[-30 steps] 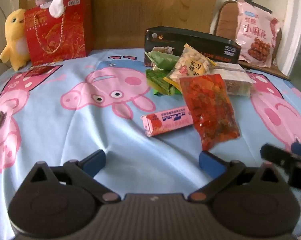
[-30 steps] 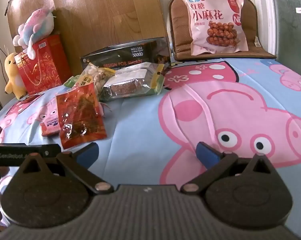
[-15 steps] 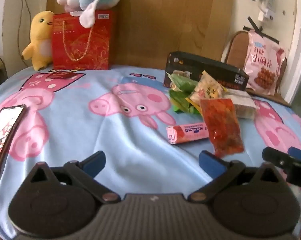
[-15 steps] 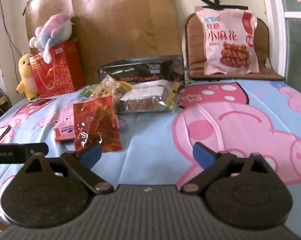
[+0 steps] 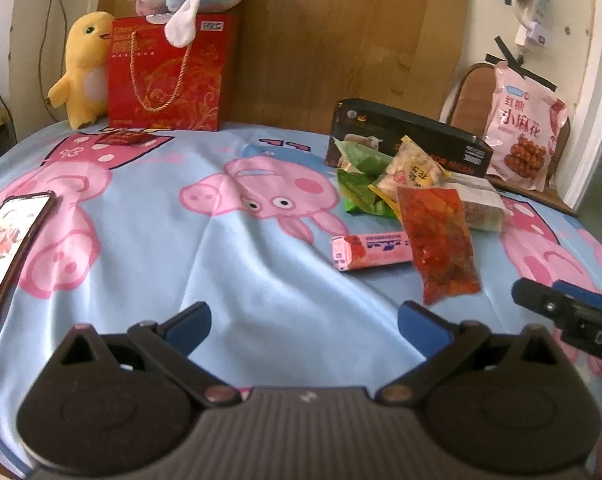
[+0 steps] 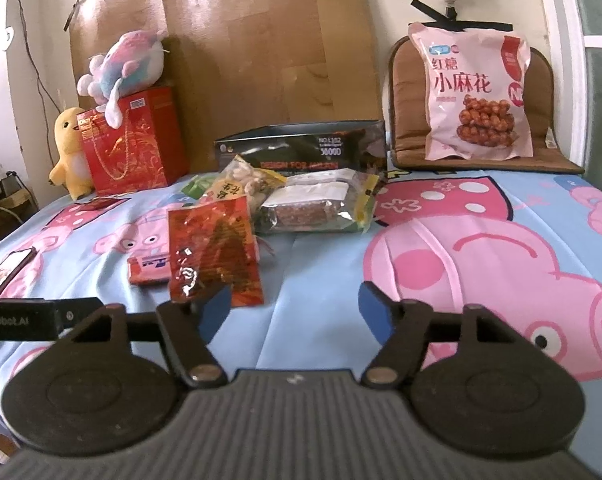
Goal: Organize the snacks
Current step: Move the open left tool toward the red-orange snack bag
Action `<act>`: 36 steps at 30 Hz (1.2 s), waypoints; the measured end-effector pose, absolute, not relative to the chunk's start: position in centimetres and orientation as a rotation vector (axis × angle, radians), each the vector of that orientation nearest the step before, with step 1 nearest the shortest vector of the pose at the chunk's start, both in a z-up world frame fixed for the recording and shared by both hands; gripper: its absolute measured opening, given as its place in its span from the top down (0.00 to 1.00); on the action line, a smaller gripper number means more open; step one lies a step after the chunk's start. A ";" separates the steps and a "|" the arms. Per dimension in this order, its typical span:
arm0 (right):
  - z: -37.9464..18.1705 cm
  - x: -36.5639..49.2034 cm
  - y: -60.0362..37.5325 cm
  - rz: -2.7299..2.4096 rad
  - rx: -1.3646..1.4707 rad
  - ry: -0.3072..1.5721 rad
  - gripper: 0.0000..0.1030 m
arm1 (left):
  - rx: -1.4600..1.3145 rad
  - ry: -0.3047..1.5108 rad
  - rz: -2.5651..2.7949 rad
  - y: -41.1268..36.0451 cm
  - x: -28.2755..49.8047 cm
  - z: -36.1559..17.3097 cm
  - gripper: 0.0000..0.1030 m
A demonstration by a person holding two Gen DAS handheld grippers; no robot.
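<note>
A pile of snacks lies on the pig-print bedsheet (image 5: 221, 272): a red translucent packet (image 5: 437, 236) (image 6: 213, 248), a pink bar (image 5: 371, 250) (image 6: 147, 268), a yellow nut bag (image 5: 411, 170) (image 6: 245, 184), green packets (image 5: 361, 184), a clear packet of brown cakes (image 6: 317, 204) and a dark box (image 5: 409, 140) (image 6: 301, 148) behind them. My left gripper (image 5: 303, 322) is open and empty, well short of the pile. My right gripper (image 6: 295, 310) is open and empty, its left fingertip just in front of the red packet.
A big pink snack bag (image 6: 473, 96) (image 5: 521, 136) leans on a brown cushion at the back right. A red gift bag (image 5: 165, 72), a plush on top of it and a yellow duck (image 5: 81, 68) stand at the back left. A phone (image 5: 9, 240) lies at the left.
Both grippers have risen and pulled back, so more of the bed and the back wall shows. The right gripper has shifted left toward the red packet. The snacks have not moved.
</note>
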State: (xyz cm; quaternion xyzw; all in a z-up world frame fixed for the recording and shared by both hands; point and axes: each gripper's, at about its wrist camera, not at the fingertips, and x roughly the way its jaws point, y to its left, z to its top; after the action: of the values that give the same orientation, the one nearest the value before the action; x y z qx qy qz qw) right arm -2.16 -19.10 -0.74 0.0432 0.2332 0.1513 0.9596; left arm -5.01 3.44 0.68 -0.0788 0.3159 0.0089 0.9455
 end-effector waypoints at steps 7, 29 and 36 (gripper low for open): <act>-1.0 -2.1 -19.2 0.330 0.107 0.487 0.33 | -0.166 0.642 -0.007 3.3 -5.0 0.6 0.00; -1.0 -2.2 -19.4 0.335 0.103 0.483 0.33 | -0.073 0.560 0.071 3.7 -2.9 2.5 0.00; -1.0 -2.0 -19.2 0.337 0.097 0.485 0.33 | -0.070 0.578 0.052 4.2 -2.2 3.0 0.00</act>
State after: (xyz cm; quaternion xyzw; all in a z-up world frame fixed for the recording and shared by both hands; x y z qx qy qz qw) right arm -2.01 -19.22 -0.99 0.0477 0.2388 0.1659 0.9556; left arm -2.17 4.22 2.99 -0.0345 0.2851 0.0254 0.9575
